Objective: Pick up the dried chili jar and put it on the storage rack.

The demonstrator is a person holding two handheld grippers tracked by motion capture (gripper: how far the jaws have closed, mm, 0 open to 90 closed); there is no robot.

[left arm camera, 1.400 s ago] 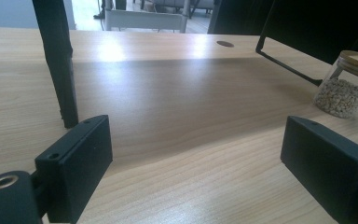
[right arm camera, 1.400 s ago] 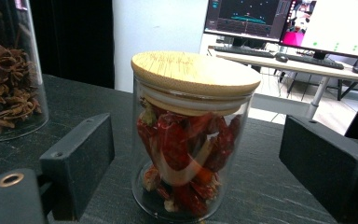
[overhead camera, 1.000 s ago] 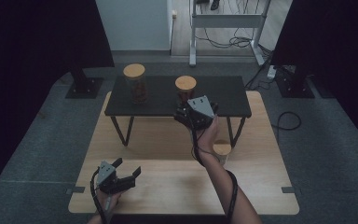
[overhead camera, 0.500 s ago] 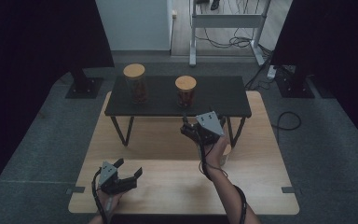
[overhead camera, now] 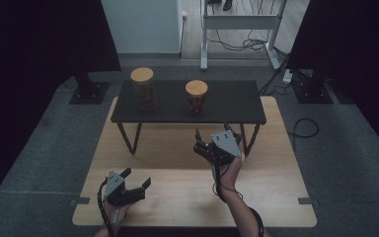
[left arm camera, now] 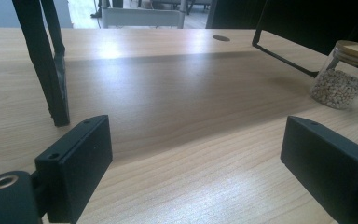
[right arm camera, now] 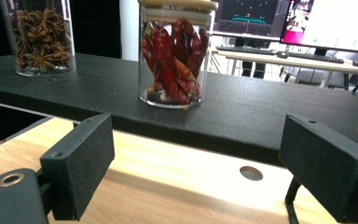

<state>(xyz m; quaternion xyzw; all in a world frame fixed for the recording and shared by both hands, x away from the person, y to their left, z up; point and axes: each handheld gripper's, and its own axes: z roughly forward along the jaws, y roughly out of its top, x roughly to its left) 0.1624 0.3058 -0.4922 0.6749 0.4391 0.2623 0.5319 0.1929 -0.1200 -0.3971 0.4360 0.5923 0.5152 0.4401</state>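
Two glass jars with wooden lids stand on a low black shelf (overhead camera: 237, 101). One holds red chillies (overhead camera: 196, 97) (right arm camera: 175, 56); the other holds star anise (overhead camera: 143, 89) (right arm camera: 39, 37). My right gripper (overhead camera: 211, 132) (right arm camera: 196, 154) hovers in front of the shelf's front edge. It is open with nothing between its jaws and points at the chilli jar, a short way off. My left gripper (overhead camera: 137, 177) (left arm camera: 196, 154) rests low over the wooden table (overhead camera: 276, 197) near its front left, open and empty. A third jar of pale beans (left arm camera: 342, 77) stands on the table under the shelf's right end.
The shelf stands on thin black legs (left arm camera: 51, 70) on the wooden table, which has a cable hole (left arm camera: 221, 38). Grey carpet surrounds the table, with black stand bases (overhead camera: 86, 91) at both far corners. A white frame (overhead camera: 239, 22) and desks with monitors (right arm camera: 335, 23) stand behind.
My right gripper has drawn back from the shelf toward the person and sunk lower, still open. The left gripper has stayed where it was.
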